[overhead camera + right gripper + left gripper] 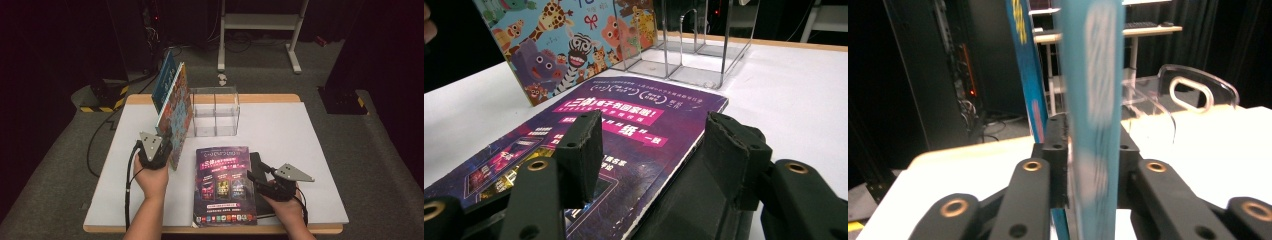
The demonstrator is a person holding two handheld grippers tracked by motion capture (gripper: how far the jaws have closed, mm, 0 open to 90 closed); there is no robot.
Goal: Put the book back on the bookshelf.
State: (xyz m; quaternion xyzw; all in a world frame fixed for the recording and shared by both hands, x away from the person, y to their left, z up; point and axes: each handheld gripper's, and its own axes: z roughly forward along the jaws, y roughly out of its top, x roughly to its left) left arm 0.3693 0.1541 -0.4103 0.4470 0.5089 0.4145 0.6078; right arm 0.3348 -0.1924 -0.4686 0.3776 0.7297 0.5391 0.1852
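— Where's the picture book?

— Upright in my left claw (159, 150), clamped on its edge, left of the clear rack (215, 111); that picture book (176, 112) isn't slotted yet, I'd judge.

— The others?

— A blue book (163, 80) stands behind it. The purple magazine (224, 184) lies flat on a black book (258, 165); my right claw (260, 179) gapes over both. Four books, one rack, none filed.

High view: dim room, light falls from above on the white table (300, 150), everything from 9 through 12 to 3 o'clock goes near black. Soft shadows, mild glare on the purple magazine (223, 185). Left gripper view: teal book edge (1095, 100) at 12 o'clock is smeared and out of focus, table blown out at 3 o'clock. Right gripper view: sharp mid-frame, jaws soft at 6 o'clock.
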